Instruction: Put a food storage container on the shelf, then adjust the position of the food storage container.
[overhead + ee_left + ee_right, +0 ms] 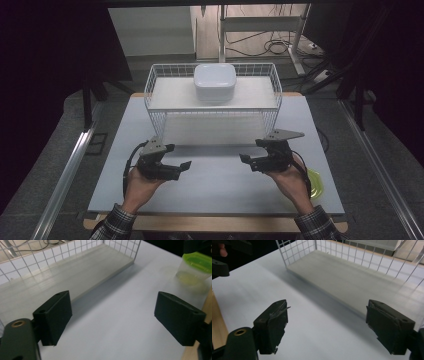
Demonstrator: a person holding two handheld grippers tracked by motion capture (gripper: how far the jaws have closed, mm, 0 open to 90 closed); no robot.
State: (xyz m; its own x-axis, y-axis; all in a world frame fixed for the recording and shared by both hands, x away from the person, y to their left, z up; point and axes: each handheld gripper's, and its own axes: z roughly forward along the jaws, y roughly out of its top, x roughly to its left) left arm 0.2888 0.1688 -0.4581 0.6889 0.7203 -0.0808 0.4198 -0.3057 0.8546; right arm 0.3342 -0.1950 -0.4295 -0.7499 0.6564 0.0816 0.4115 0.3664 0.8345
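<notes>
On the left side of the table, the left gripper sits low in the person's hand with its 2 jaws wide apart and nothing between them; in the left gripper view there is just bare table surface in the gap. Its jaws point inward, toward the middle of the table, and the wire basket lies ahead and a little to the side of it, close to its near left corner. The basket is long from left to right, so its long axis runs across the table, parallel to the line between the 2 hands. A white lidded box stands on the board inside the basket, about at the middle of its length and toward the far wall (well apart from both grippers). On the right, the right gripper mirrors the first one: jaws wide, empty, pointing inward, near the basket's near right corner. A green-lidded cup stands at the table edge behind the right hand. Both hands seem about equally near to the basket, each to its own end, so I judge a 2-handed grasp at the 2 short ends fits best.
</notes>
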